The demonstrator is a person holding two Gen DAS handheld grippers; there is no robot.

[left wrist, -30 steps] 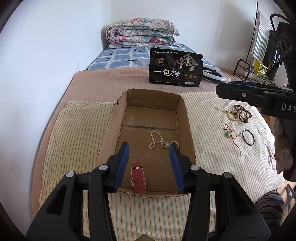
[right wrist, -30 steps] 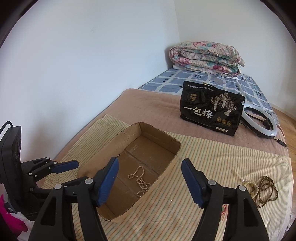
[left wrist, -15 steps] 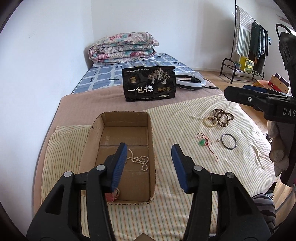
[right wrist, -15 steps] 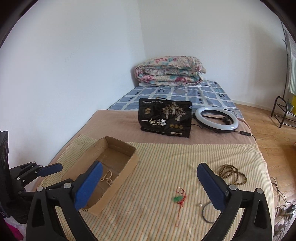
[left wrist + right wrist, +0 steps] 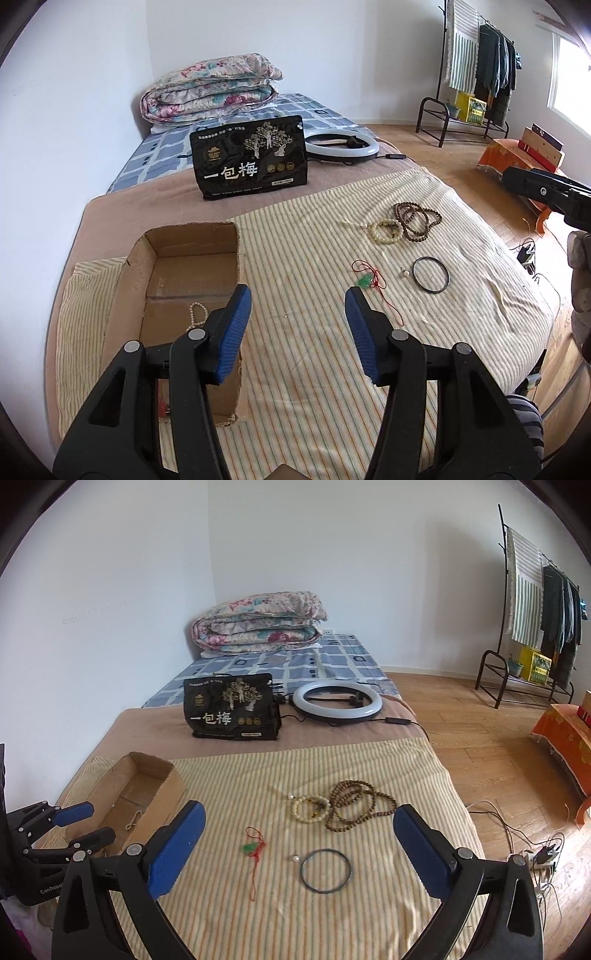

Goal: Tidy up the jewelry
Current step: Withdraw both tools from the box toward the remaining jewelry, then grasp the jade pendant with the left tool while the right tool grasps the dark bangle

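A second ago both my tongs looked down into the cardboard box [image 5: 192, 273]; now they have swung right and face the striped sheet [image 5: 314, 332] on the bed, where the loose jewelry lies. My left tongs [image 5: 298, 325] are spread open and empty, with the box now off to their left instead of between the fingers. My right tongs [image 5: 299, 845] gape wider than before, also empty, hovering above the sheet.

Across the far end of the bed sit the folded quilt [image 5: 258, 624], the black snack bag [image 5: 231, 712] and the ring light [image 5: 338, 701].

On the sheet, the brown bead strand [image 5: 358, 806] lies coiled, touching the pale bead bracelet [image 5: 308, 810]. Nearer me is the black bangle [image 5: 325, 870], with a tiny pearl stud [image 5: 294, 857] just beside it and the red cord with its green pendant [image 5: 255, 847] to their left.

Only the left view looks into the box, showing the pearl necklace [image 5: 195, 314] on its floor, partly behind my finger. A second ago the red watch lay at the box's near end; now I see only a red sliver there. The right view shows my left tongs from the side, held near the box.
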